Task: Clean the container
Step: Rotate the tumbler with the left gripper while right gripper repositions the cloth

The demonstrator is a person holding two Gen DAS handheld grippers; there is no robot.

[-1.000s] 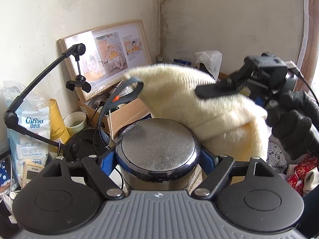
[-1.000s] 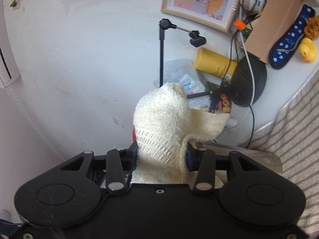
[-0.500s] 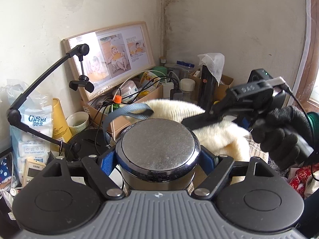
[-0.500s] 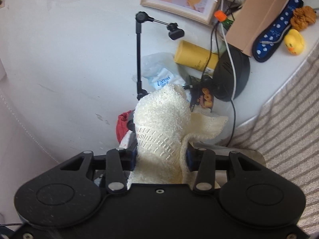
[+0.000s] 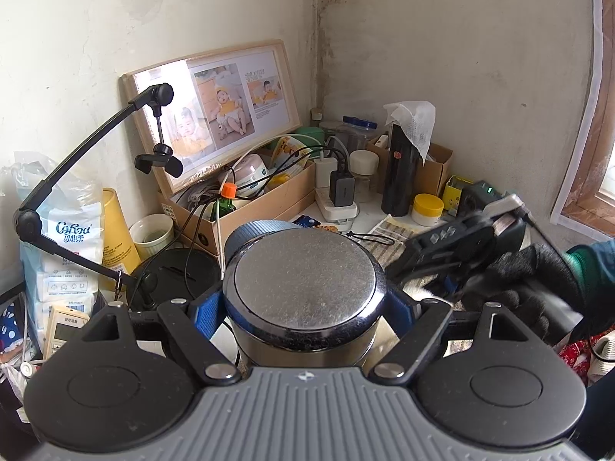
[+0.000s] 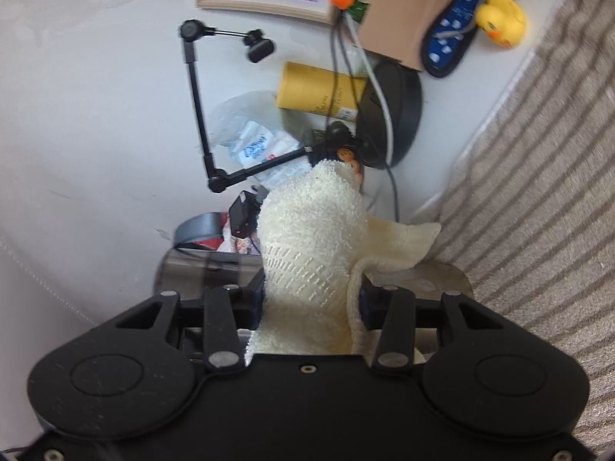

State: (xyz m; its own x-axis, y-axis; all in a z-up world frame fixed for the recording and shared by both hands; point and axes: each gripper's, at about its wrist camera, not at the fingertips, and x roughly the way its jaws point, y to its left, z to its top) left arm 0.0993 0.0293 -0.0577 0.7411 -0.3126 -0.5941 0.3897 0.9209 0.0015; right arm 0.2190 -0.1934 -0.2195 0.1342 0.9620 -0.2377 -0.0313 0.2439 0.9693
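The left claw (image 5: 305, 307) was clamped on the steel container (image 5: 305, 288), its blue-padded fingers (image 5: 205, 313) pressing both sides and the flat metal end facing the camera. The right claw (image 6: 311, 299) gripped a cream terry towel (image 6: 311, 238), bunched upright between its fingers, with the container's shiny wall (image 6: 200, 272) just beyond and beneath it. From the left wrist view, the right claw sat low beside the container, held by a black-gloved hand (image 5: 538, 288). A framed baby photo (image 5: 215, 111) leaned on the wall behind the cluttered bench (image 5: 369, 223).
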